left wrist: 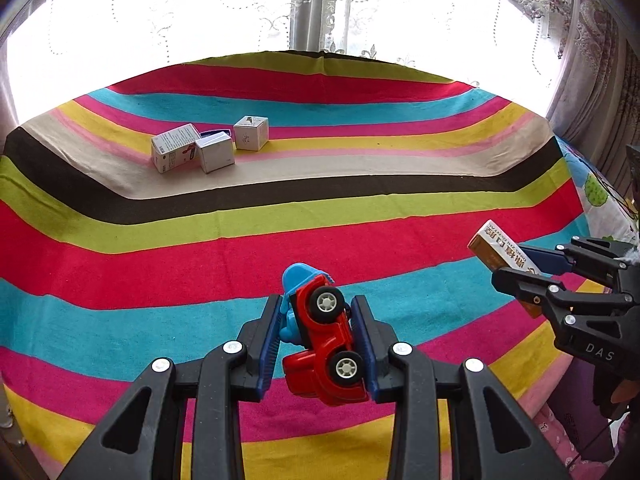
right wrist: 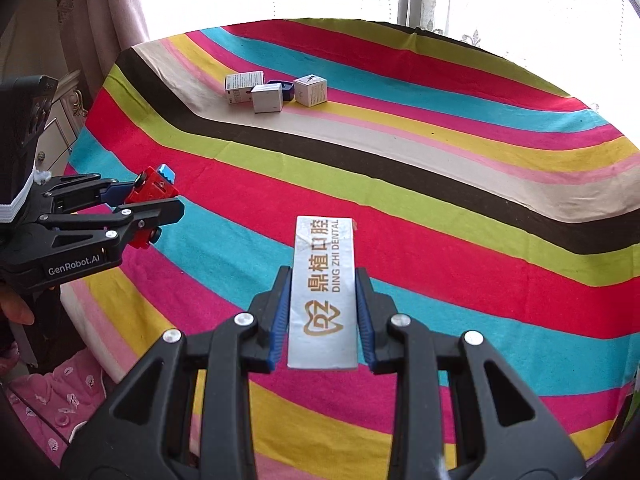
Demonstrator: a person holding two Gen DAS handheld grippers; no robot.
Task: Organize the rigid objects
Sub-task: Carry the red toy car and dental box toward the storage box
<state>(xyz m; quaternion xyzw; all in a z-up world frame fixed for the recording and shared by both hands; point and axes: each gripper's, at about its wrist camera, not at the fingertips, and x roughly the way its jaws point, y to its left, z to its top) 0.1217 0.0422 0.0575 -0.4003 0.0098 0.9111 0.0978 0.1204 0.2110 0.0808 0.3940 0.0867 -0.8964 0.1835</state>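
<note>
Toy car: red with a blue part, clamped on its side in the left gripper, raised over the striped cloth.
Dental box: long, white, clenched in the right gripper, also held above the cloth.
White boxes: three clustered at the far side, a small blue item among them.
Grippers: side by side, apart.

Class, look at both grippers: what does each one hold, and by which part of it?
The left gripper clamps the red toy car across its roof and underside. The right gripper grips the white dental box by its long sides.
</note>
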